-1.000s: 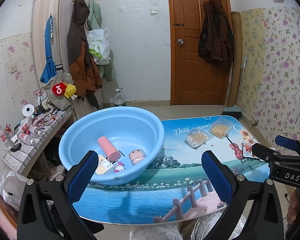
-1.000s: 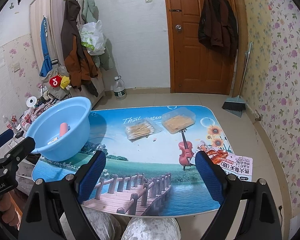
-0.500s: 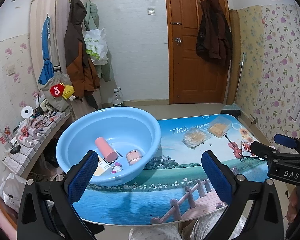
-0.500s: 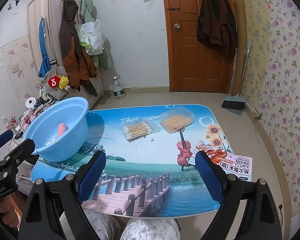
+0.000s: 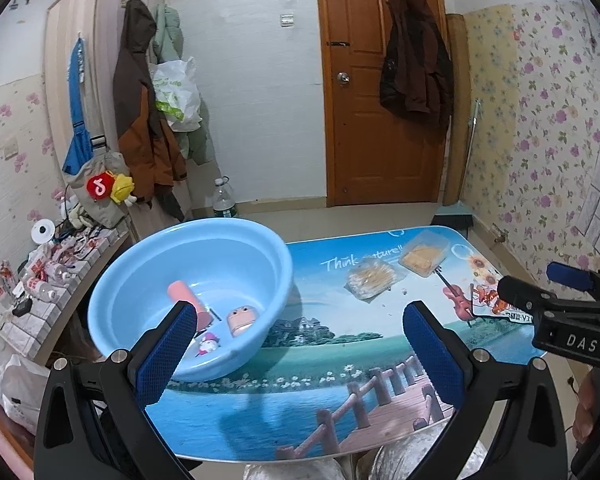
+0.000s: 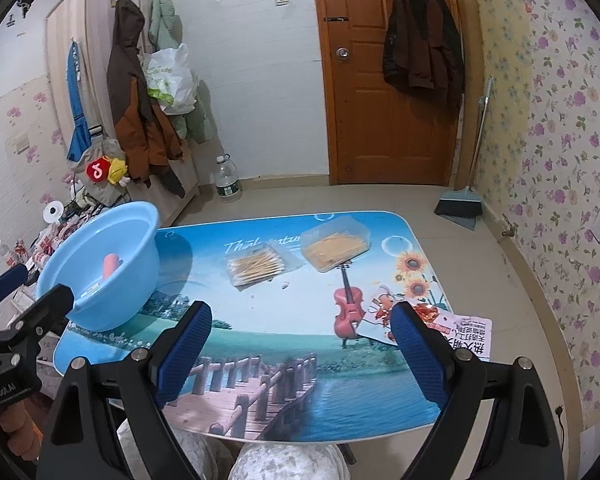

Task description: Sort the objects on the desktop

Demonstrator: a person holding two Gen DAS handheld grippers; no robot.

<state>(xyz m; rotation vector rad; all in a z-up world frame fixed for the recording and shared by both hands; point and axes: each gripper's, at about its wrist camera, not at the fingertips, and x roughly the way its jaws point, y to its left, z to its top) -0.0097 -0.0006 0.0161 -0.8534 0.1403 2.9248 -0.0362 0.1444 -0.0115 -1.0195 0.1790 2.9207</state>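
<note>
A light blue basin point(image 5: 148, 264) stands on the table's left end; it also shows in the right wrist view point(image 6: 112, 300). In it lie a pink cylinder point(image 5: 182, 294), a pink face toy point(image 5: 241, 319) and a small white figure point(image 5: 209, 345). On the table lie a bag of cotton swabs point(image 6: 256, 267), a clear box of toothpicks point(image 6: 336, 245) and a red snack packet point(image 6: 456, 326). My left gripper point(image 5: 300, 352) is open and empty above the near edge. My right gripper point(image 6: 302, 354) is open and empty above the near edge, right of the left one.
The small table point(image 6: 284, 312) has a printed landscape top. A shelf of small bottles point(image 5: 48, 272) stands left of the basin. A wardrobe with hanging coats point(image 6: 140, 120), a water bottle point(image 6: 226, 178), a door point(image 6: 388, 80) and a broom point(image 6: 464, 200) lie beyond.
Both grippers have drawn back and risen a little, so the table and basin look farther away. Both stay open. Nothing on the table has moved.
</note>
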